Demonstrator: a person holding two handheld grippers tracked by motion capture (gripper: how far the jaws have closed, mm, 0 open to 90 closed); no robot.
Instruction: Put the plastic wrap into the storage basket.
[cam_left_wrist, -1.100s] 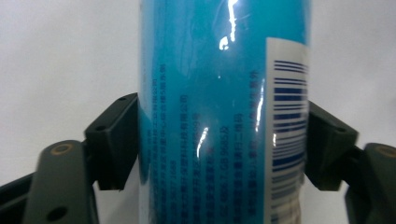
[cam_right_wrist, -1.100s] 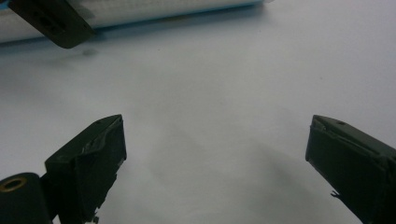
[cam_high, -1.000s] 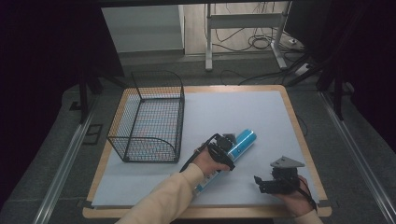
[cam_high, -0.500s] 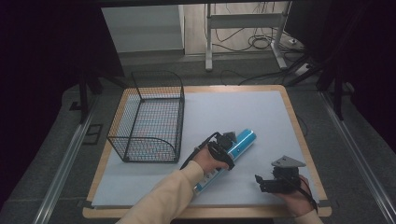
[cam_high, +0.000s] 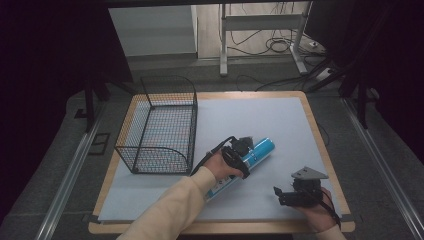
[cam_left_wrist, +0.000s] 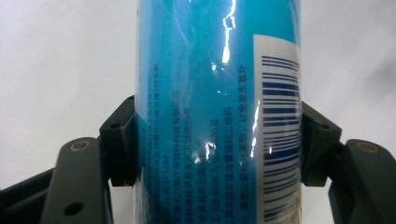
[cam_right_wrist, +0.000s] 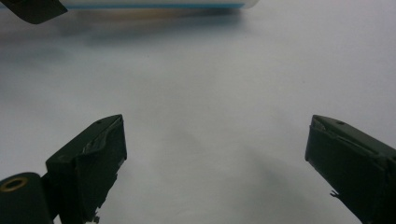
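Between the pads of the left tool (cam_left_wrist: 219, 144) a blue can (cam_left_wrist: 217, 93) is pinched at mid-length, lying on the worktop (cam_high: 280, 120). Its glossy, rigid wall is judged slippery and fairly light, so a squeeze across the middle is favoured. Farther right, the right tool (cam_right_wrist: 215, 154) is held spread, empty. Beyond stands a wire basket (cam_high: 160, 125).
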